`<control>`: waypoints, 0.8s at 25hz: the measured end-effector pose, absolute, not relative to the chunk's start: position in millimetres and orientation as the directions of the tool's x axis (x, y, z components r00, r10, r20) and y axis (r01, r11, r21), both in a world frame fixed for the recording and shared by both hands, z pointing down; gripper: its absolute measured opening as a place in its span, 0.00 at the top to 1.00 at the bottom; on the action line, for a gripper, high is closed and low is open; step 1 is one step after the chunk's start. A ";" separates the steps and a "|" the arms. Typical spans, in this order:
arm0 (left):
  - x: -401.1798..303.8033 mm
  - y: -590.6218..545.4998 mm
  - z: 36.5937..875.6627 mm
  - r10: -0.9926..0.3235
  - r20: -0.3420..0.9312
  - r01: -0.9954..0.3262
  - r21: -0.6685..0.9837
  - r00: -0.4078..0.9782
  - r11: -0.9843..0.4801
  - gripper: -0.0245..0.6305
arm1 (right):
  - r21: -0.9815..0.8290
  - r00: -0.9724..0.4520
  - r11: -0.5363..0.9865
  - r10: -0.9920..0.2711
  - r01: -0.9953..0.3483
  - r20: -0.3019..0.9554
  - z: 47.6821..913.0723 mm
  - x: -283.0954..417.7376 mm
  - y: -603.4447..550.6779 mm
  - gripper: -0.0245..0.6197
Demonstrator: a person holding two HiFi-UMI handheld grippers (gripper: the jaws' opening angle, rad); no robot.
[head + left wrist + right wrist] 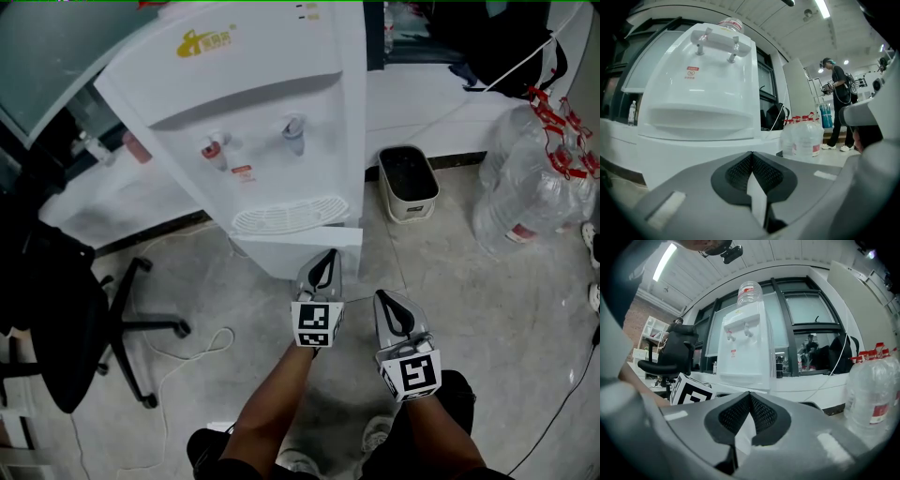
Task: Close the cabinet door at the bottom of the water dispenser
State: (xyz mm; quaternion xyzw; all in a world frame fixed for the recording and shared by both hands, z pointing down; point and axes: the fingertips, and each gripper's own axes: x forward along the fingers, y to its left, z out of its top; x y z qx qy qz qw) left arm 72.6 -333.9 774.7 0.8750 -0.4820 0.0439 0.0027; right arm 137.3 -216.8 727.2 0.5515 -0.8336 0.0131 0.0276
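Two grey two-jaw grippers with marker cubes are held low in front of a white floor-standing water dispenser. The left gripper is pointed at the dispenser's white bottom cabinet door, its tip at the door's lower edge; contact cannot be confirmed, nor whether the door is fully shut. In the left gripper view the jaws of the left gripper are seen pressed together at the tip, with nothing between them. The right gripper is held just beside it, farther from the door; in the right gripper view its jaws are likewise together and empty. A yellow brand logo is printed on the dispenser's upper front; its characters cannot be read. A red-handled tap and a blue-handled tap are noted, with a small red and white label under the red one, its print too small to read. In the left gripper view a red prohibition mark is made out on that label. A grey waste bin with a black liner stands right of the dispenser, and clear large water bottles with red caps farther right, their red and white labels unreadable. A black swivel office chair is seen at left, and a white cable is trailed over the pale floor.
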 end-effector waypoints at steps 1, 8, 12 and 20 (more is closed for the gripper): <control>74.0 -338.0 774.4 -0.845 0.078 -0.845 -0.041 0.529 -0.533 0.93 | 0.009 -0.387 0.389 -0.920 -0.921 0.058 728.2 139.3 -217.3 0.96; 80.3 -363.5 769.7 -0.860 0.081 -0.858 -0.069 0.504 -0.509 0.94 | 0.032 -0.395 0.397 -0.917 -0.917 0.050 727.1 144.1 -216.4 0.96; 81.7 -375.7 767.7 -0.869 0.082 -0.868 -0.062 0.488 -0.493 0.94 | 0.023 -0.400 0.402 -0.915 -0.915 0.053 729.5 143.1 -217.5 0.96; 77.3 -377.7 761.1 -0.861 0.087 -0.858 -0.084 0.501 -0.507 0.92 | 0.037 -0.395 0.398 -0.916 -0.917 0.067 728.2 143.8 -219.8 0.96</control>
